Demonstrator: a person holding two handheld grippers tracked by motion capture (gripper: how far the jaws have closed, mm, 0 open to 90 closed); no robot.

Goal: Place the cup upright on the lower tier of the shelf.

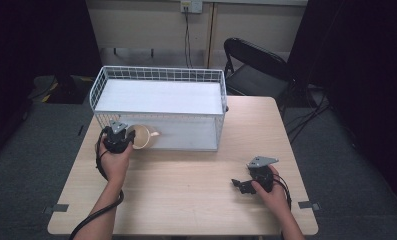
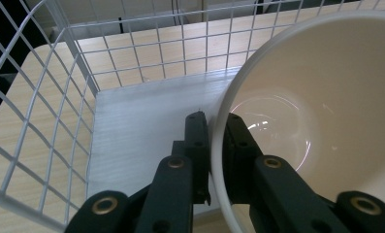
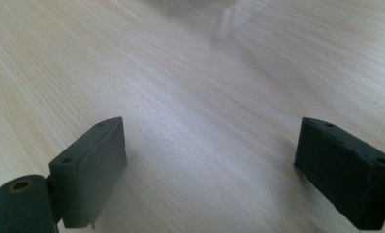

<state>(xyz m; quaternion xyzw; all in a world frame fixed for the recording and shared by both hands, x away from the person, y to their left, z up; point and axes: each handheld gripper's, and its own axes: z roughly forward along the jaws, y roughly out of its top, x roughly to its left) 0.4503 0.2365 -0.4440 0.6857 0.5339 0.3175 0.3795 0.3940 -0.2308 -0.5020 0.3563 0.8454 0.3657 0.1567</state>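
Observation:
A cream cup (image 1: 141,136) with a small handle hangs at the front left corner of the white wire basket (image 1: 158,74). My left gripper (image 1: 120,139) is shut on the cup's rim. In the left gripper view the jaws pinch the cup (image 2: 316,121) wall, one inside and one outside, above the basket's white floor (image 2: 146,126). My right gripper (image 1: 241,186) rests low over the bare table at the front right, held by a hand. Its fingers (image 3: 90,167) stand wide apart over the wood with nothing between them.
The light wooden table (image 1: 186,200) has free room in front of the basket. A black folding chair (image 1: 256,62) stands behind the table's far right corner. Cables trail from both grippers along the forearms. Dark carpet surrounds the table.

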